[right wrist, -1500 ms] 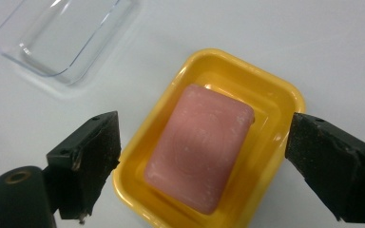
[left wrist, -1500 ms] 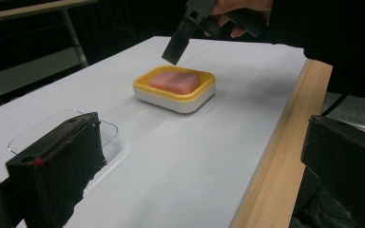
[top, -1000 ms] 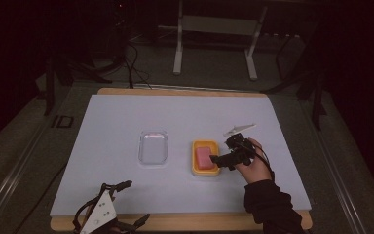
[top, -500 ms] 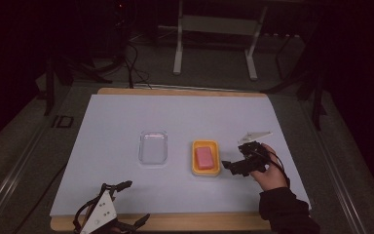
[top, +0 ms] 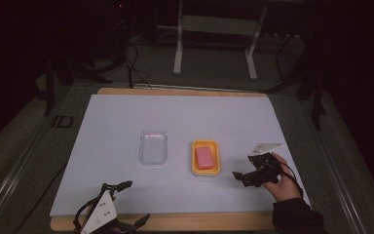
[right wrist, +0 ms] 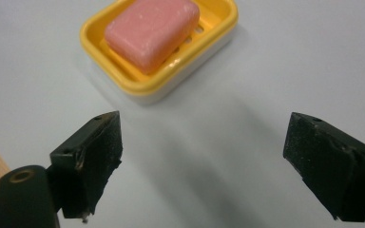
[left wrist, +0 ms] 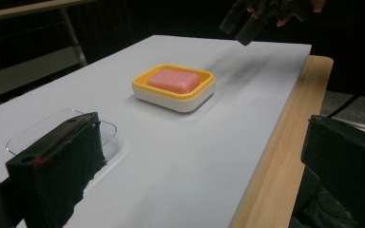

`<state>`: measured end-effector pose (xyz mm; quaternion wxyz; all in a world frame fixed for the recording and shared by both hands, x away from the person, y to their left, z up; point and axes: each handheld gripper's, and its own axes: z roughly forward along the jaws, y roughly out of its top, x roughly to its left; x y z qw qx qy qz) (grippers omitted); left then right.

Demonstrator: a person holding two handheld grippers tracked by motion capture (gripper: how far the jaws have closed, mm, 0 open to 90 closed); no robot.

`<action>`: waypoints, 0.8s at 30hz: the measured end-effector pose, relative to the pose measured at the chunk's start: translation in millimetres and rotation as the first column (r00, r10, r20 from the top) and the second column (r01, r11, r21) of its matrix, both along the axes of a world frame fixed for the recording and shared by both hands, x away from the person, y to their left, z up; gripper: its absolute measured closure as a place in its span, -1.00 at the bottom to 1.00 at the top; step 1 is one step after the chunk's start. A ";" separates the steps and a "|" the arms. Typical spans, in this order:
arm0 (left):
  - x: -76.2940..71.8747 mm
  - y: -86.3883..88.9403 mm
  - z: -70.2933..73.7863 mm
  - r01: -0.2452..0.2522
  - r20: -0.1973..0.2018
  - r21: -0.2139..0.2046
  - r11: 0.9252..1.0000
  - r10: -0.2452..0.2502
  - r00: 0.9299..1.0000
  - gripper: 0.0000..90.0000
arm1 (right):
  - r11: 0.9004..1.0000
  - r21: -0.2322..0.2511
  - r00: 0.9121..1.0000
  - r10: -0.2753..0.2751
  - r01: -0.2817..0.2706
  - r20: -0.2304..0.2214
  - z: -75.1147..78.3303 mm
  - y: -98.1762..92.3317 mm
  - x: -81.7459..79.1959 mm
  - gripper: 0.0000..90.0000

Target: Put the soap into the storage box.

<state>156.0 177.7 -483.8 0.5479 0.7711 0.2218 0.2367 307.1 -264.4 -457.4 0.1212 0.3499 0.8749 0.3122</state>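
Pink soap bar [top: 204, 158] sits in a yellow dish [top: 195, 168] near the middle of the white counter [top: 185, 117], with a clear plastic lid [top: 153, 147] just to its left. My right tongs [top: 246, 176] hover near the dish on its right side, jaws spread wide and holding nothing. The left tongs [top: 126, 202] lie at the near edge of the counter, also spread and empty.

My guess is the soap is fairly light and stiff but slick, so pinching the bare bar could let it squirt out. I'd take it across the short sides, low down, where the flat faces give the pads something to bite. The dish rim looks thin and hard, probably easy to nip at one long edge. The lid looks flimsy and likely flexes.
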 end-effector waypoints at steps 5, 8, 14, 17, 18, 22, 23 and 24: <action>-0.1 0.0 0.0 0.001 0.001 0.000 1.000 -0.001 1.000 -0.98 | 1.000 -0.005 1.000 0.016 -0.016 -0.002 -7.4 -9.4 -9.0 -0.72; -0.3 -0.2 0.1 0.001 0.003 0.003 1.000 -0.001 1.000 -0.98 | 1.000 -0.003 1.000 0.009 -0.009 -0.001 -10.9 -15.3 -13.3 -0.72; -0.4 -0.2 0.2 0.001 0.004 0.001 1.000 -0.001 1.000 -0.98 | 1.000 -0.012 1.000 0.025 -0.025 0.011 -18.0 -23.7 -22.0 -0.71; -0.4 -0.3 0.2 0.003 0.003 0.002 1.000 -0.003 1.000 -0.98 | 1.000 -0.021 1.000 0.012 -0.011 0.026 -20.7 -29.1 -25.9 -0.71; -0.5 -0.4 0.2 0.003 0.002 0.004 1.000 -0.003 1.000 -0.98 | 1.000 -0.018 0.999 0.002 -0.001 0.034 -21.3 -31.0 -27.0 -0.72; -0.5 -0.5 0.2 0.004 0.002 0.001 1.000 -0.004 1.000 -0.98 | 1.000 -0.020 0.999 -0.016 0.017 0.047 -23.5 -37.3 -30.9 -0.72; -0.5 -0.4 0.2 0.004 0.003 0.000 1.000 -0.004 1.000 -0.98 | 0.999 -0.021 0.998 -0.023 0.024 0.050 -24.1 -38.7 -32.1 -0.72; -0.5 -0.4 0.2 0.005 0.002 0.001 1.000 -0.005 1.000 -0.98 | 0.999 -0.018 0.998 -0.031 0.032 0.052 -25.0 -40.4 -33.0 -0.72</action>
